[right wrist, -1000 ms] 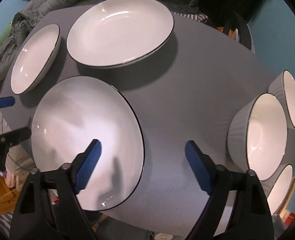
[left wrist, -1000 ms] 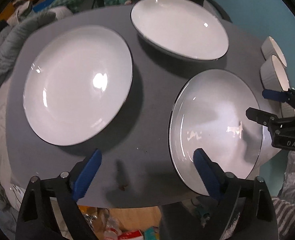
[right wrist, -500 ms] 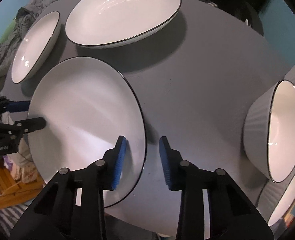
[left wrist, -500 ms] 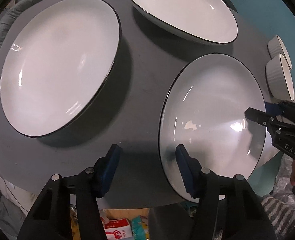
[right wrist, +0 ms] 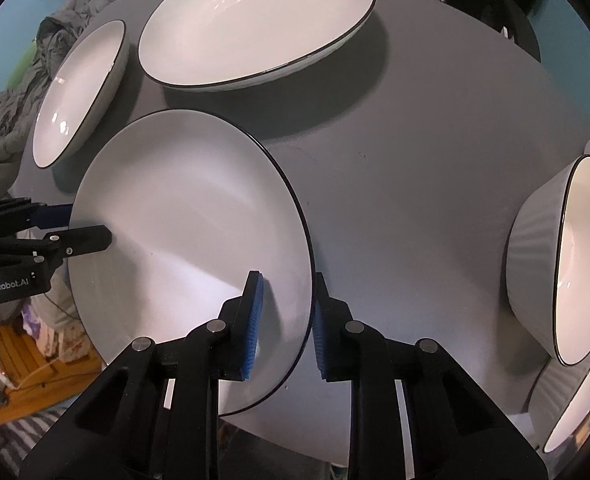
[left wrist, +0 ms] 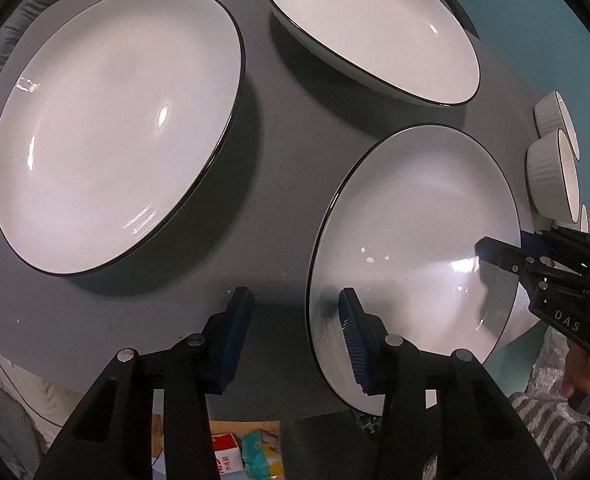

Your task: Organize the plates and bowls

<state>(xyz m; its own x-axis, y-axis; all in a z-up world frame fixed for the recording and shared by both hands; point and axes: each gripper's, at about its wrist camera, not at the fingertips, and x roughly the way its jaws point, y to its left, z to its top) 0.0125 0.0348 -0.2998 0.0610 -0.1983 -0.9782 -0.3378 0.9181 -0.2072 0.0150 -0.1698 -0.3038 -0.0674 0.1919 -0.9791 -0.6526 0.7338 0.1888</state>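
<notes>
Both claws at the rim of the near plate

Round grey tabletop [left wrist: 279, 168], teal wall behind, crumpled grey clothing off the far-left edge, packets on the floor below the near edge.

Plates: three, all white, glossy, with a thin black rim line. Near plate [left wrist: 411, 240] sits at the tabletop's near edge, partly overhanging it. Left plate [left wrist: 115, 128] lies flat, well apart from the near one. Far plate [left wrist: 371, 28] is deeper, more like a shallow dish, and lies beyond both. The right wrist view shows the same three.

Bowls: white, ribbed on the outside, dark rim line. Three show in the left wrist view, in a row at the right edge of the tabletop; nearest full one is the middle bowl [left wrist: 553, 178]. The right wrist view shows one bowl whole, and others are cut by the frame edge.

Left claw [left wrist: 295, 336]: black arms, blue ribbed pads, narrowing, straddling the left rim of the near plate. One pad is over the plate's inside, the other is outside over bare tabletop with a clear gap to the rim. Not gripping yet.

Right claw [right wrist: 285, 316]: narrow and closing, on the opposite rim of the same plate. One pad is inside the plate, one outside, both very close to the rim. Cannot tell if the pads actually press on it.
</notes>
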